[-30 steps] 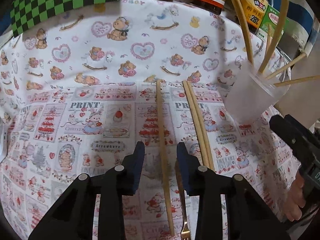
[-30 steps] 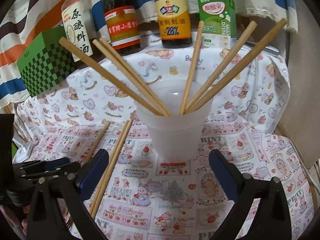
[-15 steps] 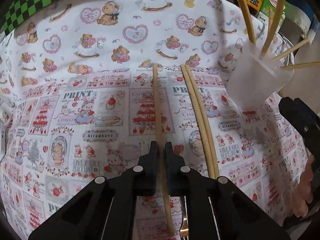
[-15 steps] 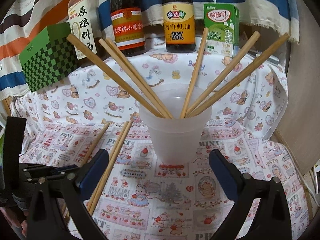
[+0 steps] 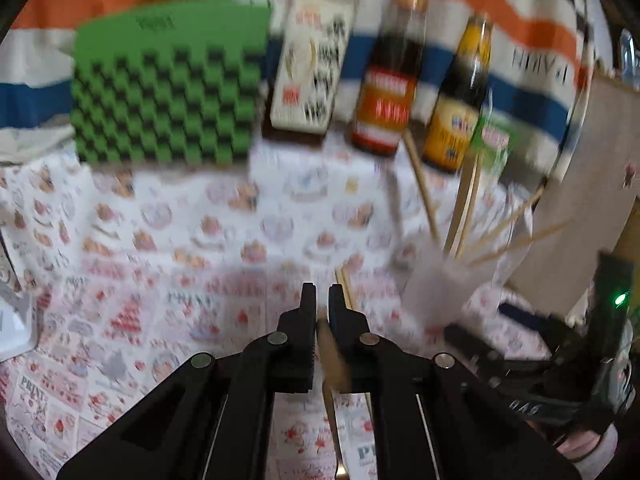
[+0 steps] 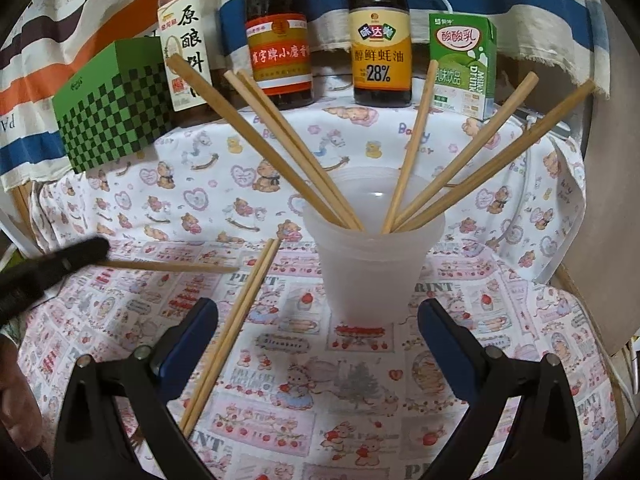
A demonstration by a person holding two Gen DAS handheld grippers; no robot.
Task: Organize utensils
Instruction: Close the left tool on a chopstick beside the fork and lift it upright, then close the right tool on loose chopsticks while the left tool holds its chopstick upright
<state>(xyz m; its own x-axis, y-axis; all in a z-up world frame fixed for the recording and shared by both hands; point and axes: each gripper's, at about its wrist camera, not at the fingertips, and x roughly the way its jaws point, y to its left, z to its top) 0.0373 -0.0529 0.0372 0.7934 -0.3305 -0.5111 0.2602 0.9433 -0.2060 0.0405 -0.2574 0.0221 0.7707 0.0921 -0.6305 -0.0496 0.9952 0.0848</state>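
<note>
My left gripper (image 5: 322,296) is shut on a single wooden chopstick (image 5: 334,356), held clear of the patterned cloth (image 5: 168,240). In the right wrist view that chopstick (image 6: 168,266) pokes out level from the blurred left gripper (image 6: 52,268). A translucent plastic cup (image 6: 376,276) stands on the cloth with several chopsticks (image 6: 416,144) fanned out of it. My right gripper (image 6: 318,310) stands open just in front of the cup, touching nothing. A pair of chopsticks (image 6: 236,324) lies on the cloth left of the cup. The cup (image 5: 436,292) also shows blurred in the left wrist view.
Three sauce bottles (image 6: 280,40), a green milk carton (image 6: 464,64) and a green checkered box (image 6: 108,108) line the back. A brown panel (image 6: 604,240) rises on the right. A gold fork (image 5: 340,468) lies on the cloth under the left gripper.
The left gripper closed on the single chopstick, then rose and tilted up with it, lifting it off the cloth. The right gripper and the cup stayed put.
</note>
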